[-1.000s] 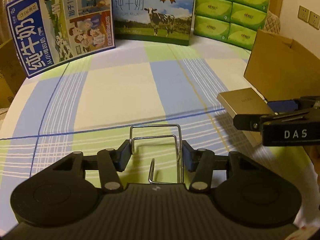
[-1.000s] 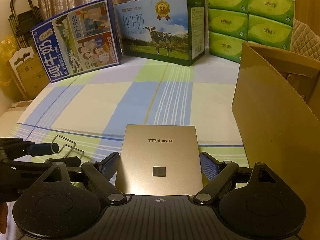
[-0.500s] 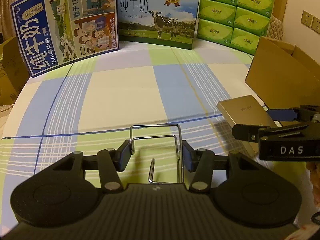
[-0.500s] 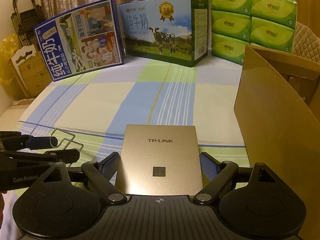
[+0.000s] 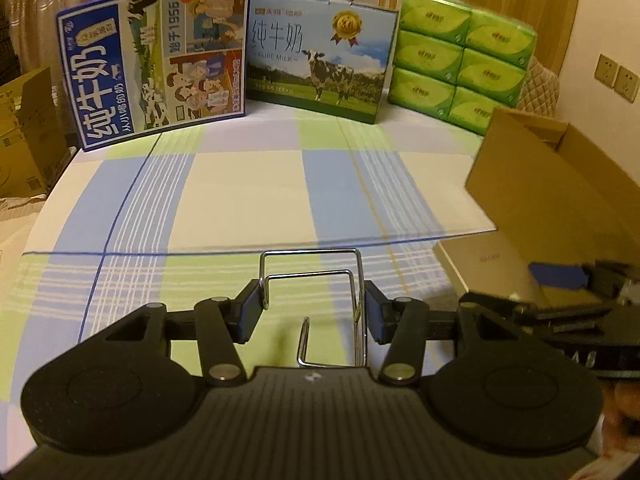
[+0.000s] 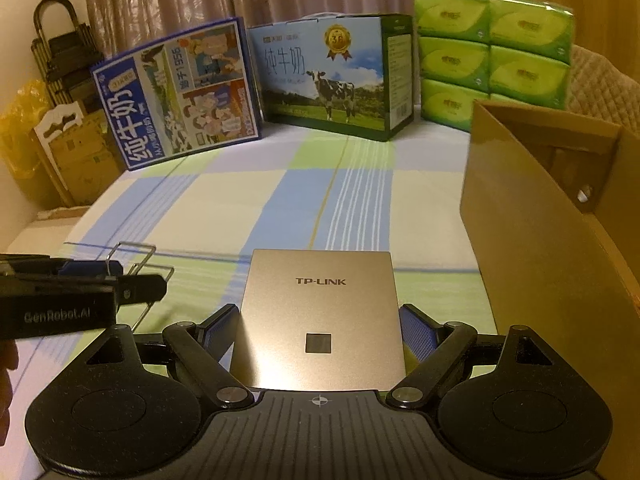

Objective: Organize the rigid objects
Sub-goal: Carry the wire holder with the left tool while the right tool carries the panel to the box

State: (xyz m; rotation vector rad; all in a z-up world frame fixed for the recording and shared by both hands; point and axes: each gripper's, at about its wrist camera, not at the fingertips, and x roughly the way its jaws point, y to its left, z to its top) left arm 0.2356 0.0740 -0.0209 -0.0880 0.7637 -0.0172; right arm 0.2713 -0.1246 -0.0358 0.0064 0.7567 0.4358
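My left gripper (image 5: 313,308) is shut on a bent silver wire rack (image 5: 316,276) and holds it above the checked cloth. It also shows in the right wrist view (image 6: 136,272), at the left. My right gripper (image 6: 318,326) is shut on a flat gold TP-LINK box (image 6: 320,312), held level above the cloth. That box shows in the left wrist view (image 5: 484,268), at the right, beside the open brown cardboard box (image 5: 560,184), which also stands at the right in the right wrist view (image 6: 532,240).
Two milk cartons (image 5: 160,64) (image 5: 320,68) and a stack of green tissue packs (image 5: 464,56) stand along the back of the checked cloth (image 5: 248,200). More cardboard (image 5: 24,132) lies off the left edge.
Both grippers have risen and tilted up with their objects, so the scene has shifted lower in both views. The right gripper has dropped lower in the left wrist view.
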